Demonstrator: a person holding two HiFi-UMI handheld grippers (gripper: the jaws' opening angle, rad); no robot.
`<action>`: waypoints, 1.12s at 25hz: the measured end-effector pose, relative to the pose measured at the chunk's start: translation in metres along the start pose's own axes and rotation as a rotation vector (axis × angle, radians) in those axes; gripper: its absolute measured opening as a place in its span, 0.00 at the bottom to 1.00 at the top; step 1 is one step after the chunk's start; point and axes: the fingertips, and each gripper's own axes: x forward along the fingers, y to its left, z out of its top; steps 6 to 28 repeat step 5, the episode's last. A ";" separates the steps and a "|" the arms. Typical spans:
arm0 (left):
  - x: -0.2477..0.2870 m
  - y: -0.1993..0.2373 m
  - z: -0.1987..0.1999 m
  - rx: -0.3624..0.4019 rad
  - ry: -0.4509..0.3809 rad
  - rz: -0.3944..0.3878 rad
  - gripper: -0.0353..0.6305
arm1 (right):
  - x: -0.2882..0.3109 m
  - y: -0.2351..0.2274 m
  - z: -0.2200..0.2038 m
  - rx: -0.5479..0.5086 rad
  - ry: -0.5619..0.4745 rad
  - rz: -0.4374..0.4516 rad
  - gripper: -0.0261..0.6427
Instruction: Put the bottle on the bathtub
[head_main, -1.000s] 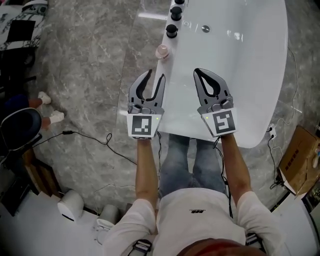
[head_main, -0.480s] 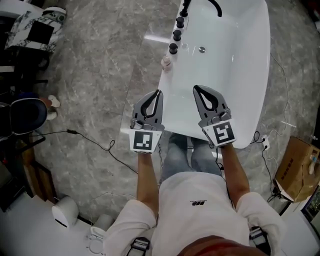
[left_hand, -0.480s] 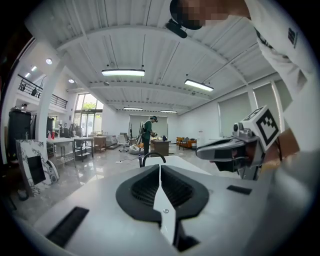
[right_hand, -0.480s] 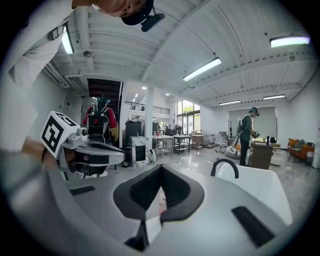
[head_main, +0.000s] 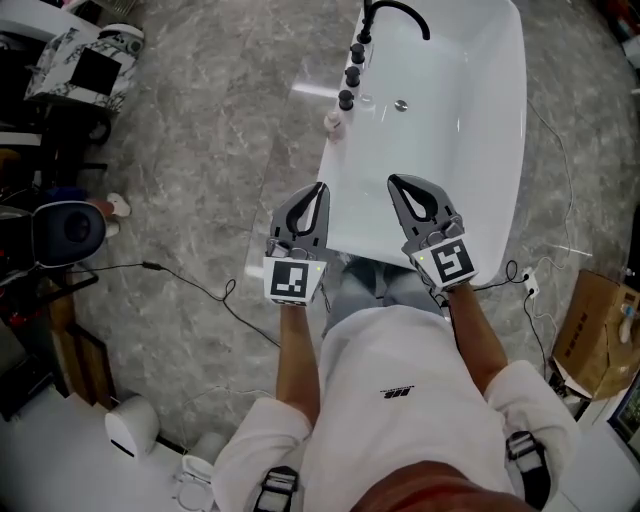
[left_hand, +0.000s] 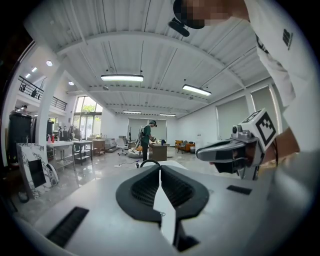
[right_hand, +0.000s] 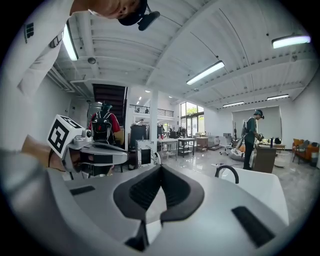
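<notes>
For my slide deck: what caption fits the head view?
Left claw and right claw, shut and empty, hover at the near end of the bathtub; the bottle sits on its rim.

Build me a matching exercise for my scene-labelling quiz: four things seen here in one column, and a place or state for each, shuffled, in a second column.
Things:
1. small pale pink bottle
2. curved black metal faucet
3. brown cardboard box
4. left tool

Places or states:
A. on the grey stone floor, right of the white oval bathtub
B. shut, nothing between its jaws
C. on the bathtub's left rim, next to the round black knobs
D. at the bathtub's far end

Pairs: 1-C, 2-D, 3-A, 4-B
</notes>
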 end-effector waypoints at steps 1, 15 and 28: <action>-0.004 -0.004 0.004 0.006 0.001 -0.002 0.07 | -0.005 0.003 0.004 0.005 -0.006 0.000 0.03; -0.015 -0.018 0.018 0.036 0.003 -0.008 0.07 | -0.021 0.011 0.023 0.035 -0.039 -0.001 0.03; -0.015 -0.018 0.018 0.036 0.003 -0.008 0.07 | -0.021 0.011 0.023 0.035 -0.039 -0.001 0.03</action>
